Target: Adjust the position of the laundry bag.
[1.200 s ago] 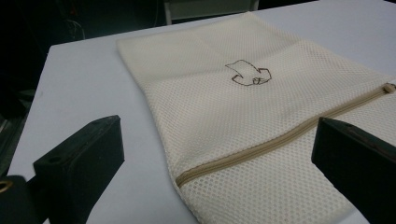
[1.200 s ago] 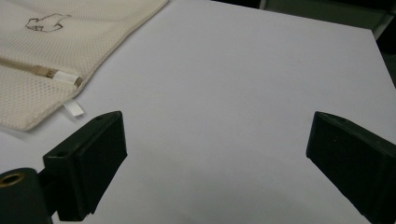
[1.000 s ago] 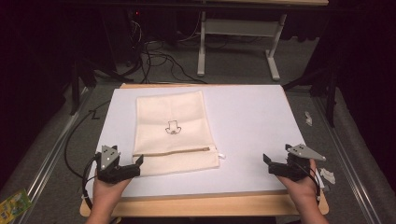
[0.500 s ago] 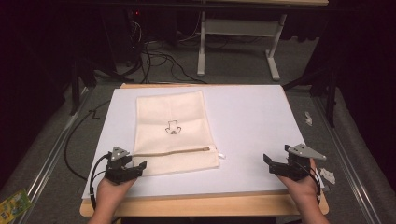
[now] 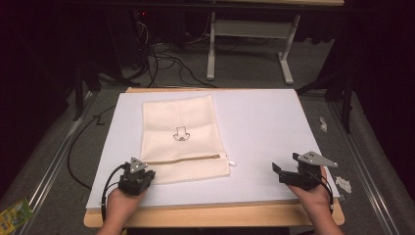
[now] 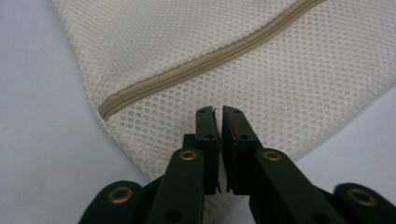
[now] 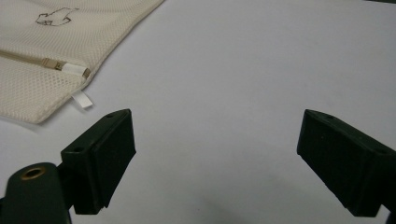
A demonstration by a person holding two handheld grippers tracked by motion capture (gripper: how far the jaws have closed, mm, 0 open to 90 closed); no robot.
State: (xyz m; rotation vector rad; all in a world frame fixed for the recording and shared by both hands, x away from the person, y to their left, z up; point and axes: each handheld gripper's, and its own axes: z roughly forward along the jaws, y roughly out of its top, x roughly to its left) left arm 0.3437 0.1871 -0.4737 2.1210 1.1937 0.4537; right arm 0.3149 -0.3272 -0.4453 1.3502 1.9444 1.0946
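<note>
A cream mesh bag (image 5: 182,139) lies flat on the white sheet (image 5: 264,127), at about 10 o'clock from the middle. Its zip (image 5: 183,159) runs across near the low edge. The left gripper (image 5: 138,177) sits at the bag's 7 o'clock corner. Its jaws have just been closing and now pinch the mesh there. The right gripper (image 5: 280,172) rests at 4 o'clock on the bare sheet, well apart from the bag. Its jaws stand wide with nothing between them.
</note>
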